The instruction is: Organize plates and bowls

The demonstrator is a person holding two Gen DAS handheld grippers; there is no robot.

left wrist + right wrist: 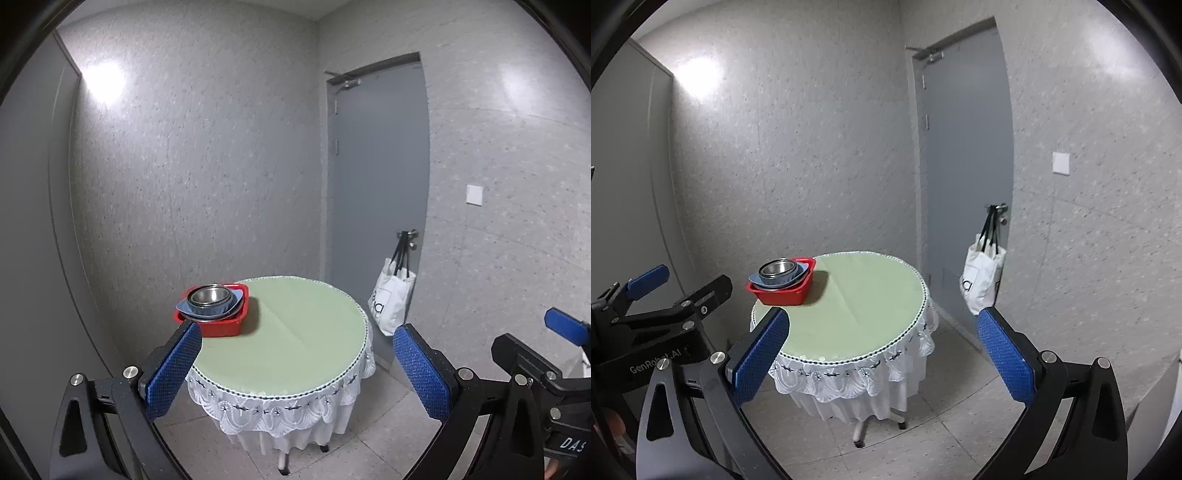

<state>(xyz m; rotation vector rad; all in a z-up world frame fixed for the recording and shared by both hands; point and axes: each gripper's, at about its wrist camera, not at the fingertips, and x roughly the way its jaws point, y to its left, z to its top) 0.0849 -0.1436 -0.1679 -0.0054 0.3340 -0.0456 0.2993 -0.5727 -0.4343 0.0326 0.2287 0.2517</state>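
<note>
Both grippers, left (297, 365) and right (882, 352), spread wide, empty, short of worktop (295, 332); stacked steel bowls (208, 297) hiding contents of red bin (221, 326).

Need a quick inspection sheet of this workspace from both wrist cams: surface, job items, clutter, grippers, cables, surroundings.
Surface: round table with green top and white lace skirt.
Job's things: red basin at the table's far-left edge, holding a blue plate with stacked steel bowls nested on it.
Clutter: nothing seen on the table besides the basin.
Grippers: left gripper and right gripper both held back from the table, jaws wide apart, holding nothing.
Cables: nothing seen.
Surroundings: grey door, white tote bag hanging from its handle, wall switch, tiled floor.
</note>
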